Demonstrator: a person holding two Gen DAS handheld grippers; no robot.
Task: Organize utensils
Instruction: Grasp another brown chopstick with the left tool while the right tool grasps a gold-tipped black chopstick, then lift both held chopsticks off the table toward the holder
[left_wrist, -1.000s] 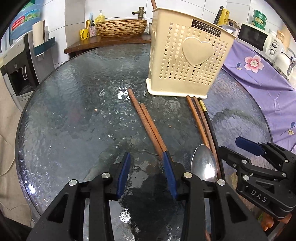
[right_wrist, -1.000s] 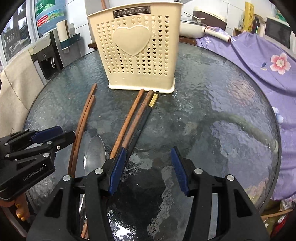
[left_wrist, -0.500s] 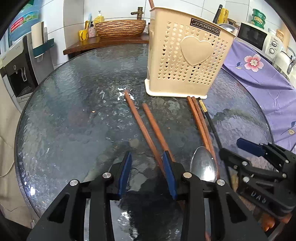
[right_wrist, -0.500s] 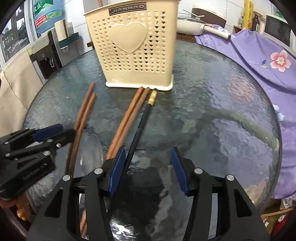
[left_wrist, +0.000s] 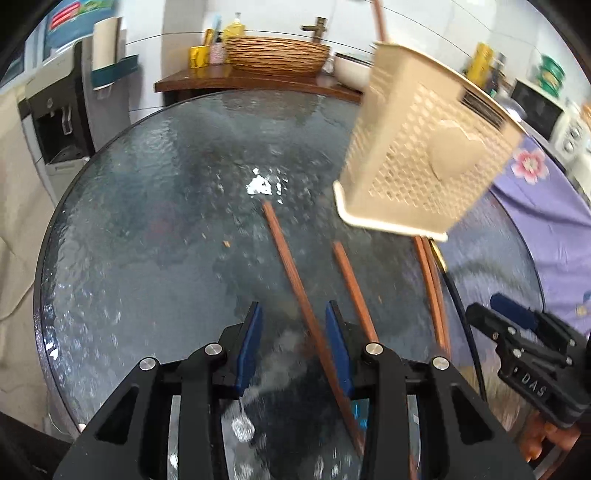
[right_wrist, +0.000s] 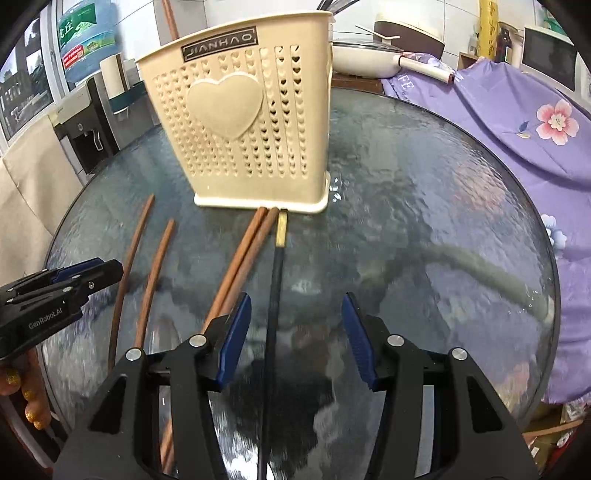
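Our left gripper (left_wrist: 293, 334) gapes around one brown chopstick (left_wrist: 295, 280) at lower centre; our right gripper (right_wrist: 295, 330) stands wide, straddling the black chopstick (right_wrist: 275, 291).

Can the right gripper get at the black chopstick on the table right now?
Probably yes. The right gripper is open, and the black chopstick already runs between its fingers on the glass table, with nothing lying over it.

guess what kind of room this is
Most likely a home kitchen or dining corner: a round glass table holds a cream utensil holder, with a water dispenser and a microwave behind.
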